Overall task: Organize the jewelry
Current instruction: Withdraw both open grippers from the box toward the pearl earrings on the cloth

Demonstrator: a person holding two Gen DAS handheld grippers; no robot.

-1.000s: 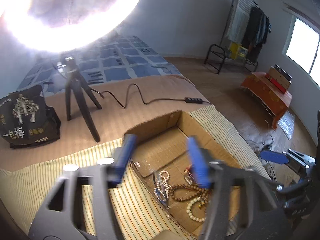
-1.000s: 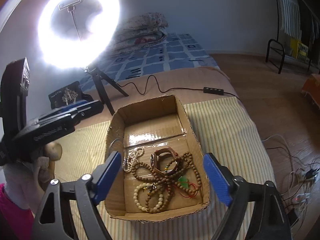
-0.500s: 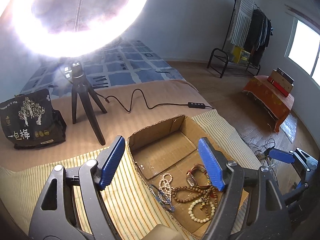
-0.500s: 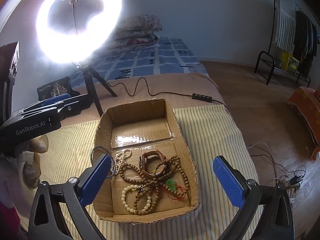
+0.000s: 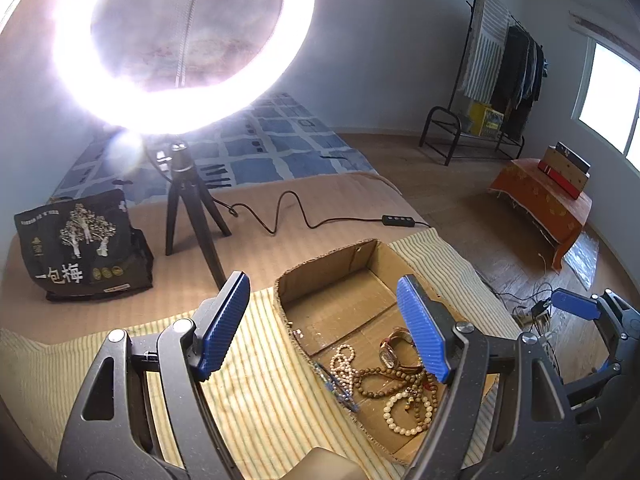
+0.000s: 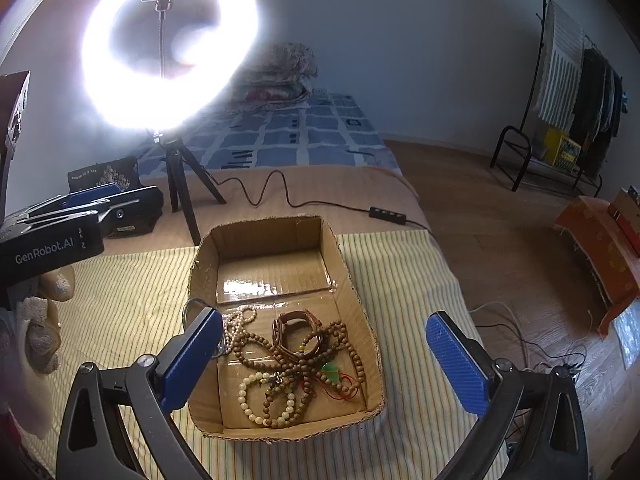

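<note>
A shallow cardboard box sits on a striped cloth spread over a bed, and the jewelry lies in a tangle in the near half of the box; the far half is bare cardboard with a glossy strip of tape. In the pile are brown wooden bead strings, a cream bead bracelet, a watch with a brown strap, a pale pearl strand and something small and green with red cord. A thin ring hangs over the box's left wall. The right gripper hovers above the box, its jaws having just opened to full spread, with nothing between the blue pads. The left gripper hangs over the box's left edge, its jaws also just widened and holding nothing; the beads show between and below its pads without touching them. In the left view the right gripper shows at the far right. Behind the box stand a lit ring light on a tripod, its cable trailing across the bed, and a black bag to the left.
</note>
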